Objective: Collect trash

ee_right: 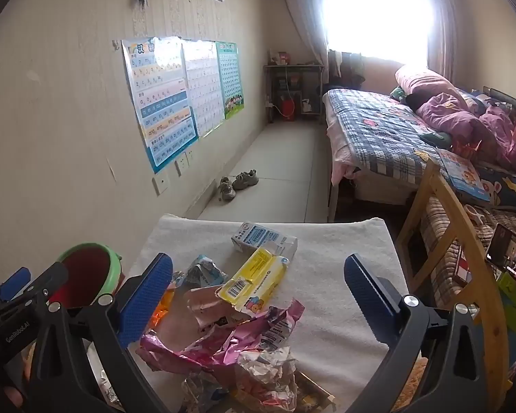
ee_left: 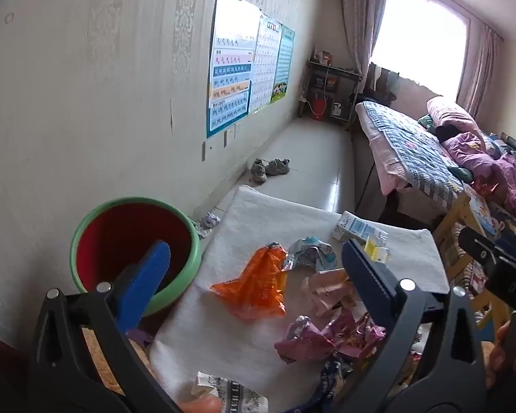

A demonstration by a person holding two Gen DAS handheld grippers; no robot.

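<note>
Trash lies in a messy pile on the white surface (ee_right: 344, 247): an orange wrapper (ee_left: 254, 285), a pink shiny wrapper (ee_right: 223, 340), a yellow carton (ee_right: 258, 278) and a blue and white milk box (ee_right: 261, 237) at the far side. A red bin with a green rim (ee_left: 134, 241) stands on the left, just beside the surface, and I cannot see anything inside it. The left tongs (ee_left: 254, 265) are wide open and hold nothing; they hang over the orange wrapper, with one blue tip in front of the bin. The right tongs (ee_right: 258, 273) are wide open too, and empty, with the yellow carton and the pink wrapper between their tips. It looks like the picking-up step is just starting, since most of the trash is not in the bin yet. Next, I think one pair of tongs needs to go down, pinch one piece softly, and carry it left to drop it in the bin. The thin wrappers may slip, so the pinch should be firm.
</note>
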